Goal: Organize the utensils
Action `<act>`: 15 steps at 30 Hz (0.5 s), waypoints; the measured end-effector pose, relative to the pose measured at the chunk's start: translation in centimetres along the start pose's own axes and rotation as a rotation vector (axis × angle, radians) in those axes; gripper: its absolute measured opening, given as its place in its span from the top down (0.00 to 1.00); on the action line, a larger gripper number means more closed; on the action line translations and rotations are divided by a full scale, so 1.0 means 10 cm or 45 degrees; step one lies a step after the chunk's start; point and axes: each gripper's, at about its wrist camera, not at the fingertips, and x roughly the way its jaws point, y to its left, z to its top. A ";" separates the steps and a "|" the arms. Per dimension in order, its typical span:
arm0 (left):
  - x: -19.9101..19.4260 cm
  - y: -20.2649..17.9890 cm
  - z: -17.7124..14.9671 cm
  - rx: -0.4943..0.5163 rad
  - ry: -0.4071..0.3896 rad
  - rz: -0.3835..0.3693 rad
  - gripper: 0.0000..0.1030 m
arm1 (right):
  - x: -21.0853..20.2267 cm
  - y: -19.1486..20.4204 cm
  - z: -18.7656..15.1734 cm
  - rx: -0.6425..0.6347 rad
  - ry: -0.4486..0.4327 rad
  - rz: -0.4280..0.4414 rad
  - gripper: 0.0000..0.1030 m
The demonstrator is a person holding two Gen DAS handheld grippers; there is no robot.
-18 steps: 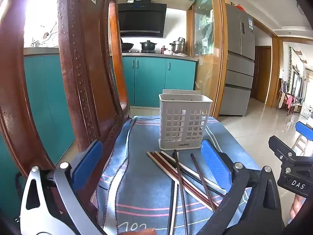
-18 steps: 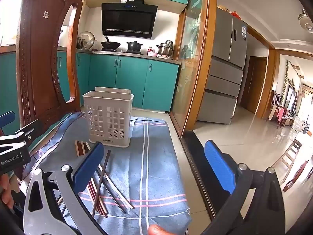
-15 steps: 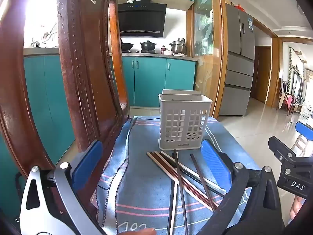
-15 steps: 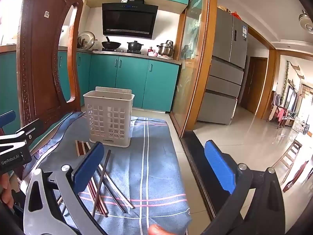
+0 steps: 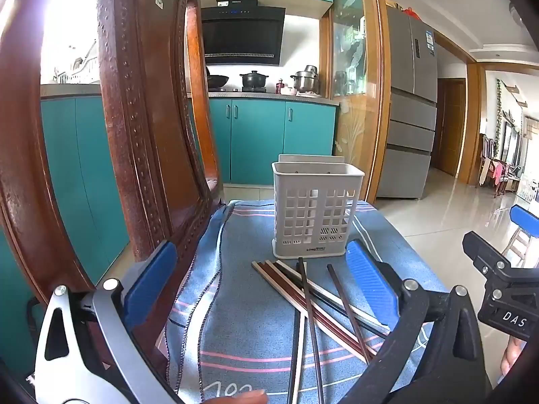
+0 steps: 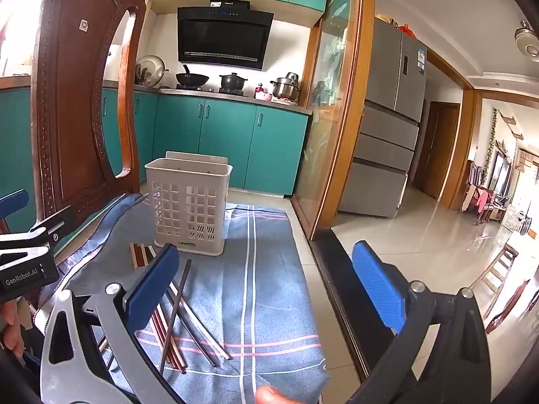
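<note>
1. A white slotted utensil holder (image 5: 317, 210) stands upright toward the far edge of a worktop covered by a blue striped cloth (image 5: 242, 320). It looks empty, and its open top is ready to take utensils dropped in from above.
2. A loose pile of chopsticks (image 5: 313, 299) lies flat on the cloth just in front of the holder. They cross one another, so they probably need picking out a few at a time.
3. The left gripper (image 5: 259, 281) hovers over the pile with its blue pads spread wide, holding nothing; it seems lined up to close on the chopsticks.
4. The right gripper (image 6: 266, 282) waits toward the right edge, also wide apart and empty.
5. A carved wooden chair back (image 5: 145, 128) stands at the left edge.
</note>
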 end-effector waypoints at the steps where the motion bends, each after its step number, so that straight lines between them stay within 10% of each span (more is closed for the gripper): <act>1: 0.00 0.00 0.00 0.000 0.000 0.000 0.03 | 0.00 0.00 0.00 -0.001 -0.001 -0.001 0.02; 15: 0.02 0.00 0.02 0.002 0.000 0.004 0.03 | -0.01 0.01 0.00 -0.009 -0.002 0.001 0.02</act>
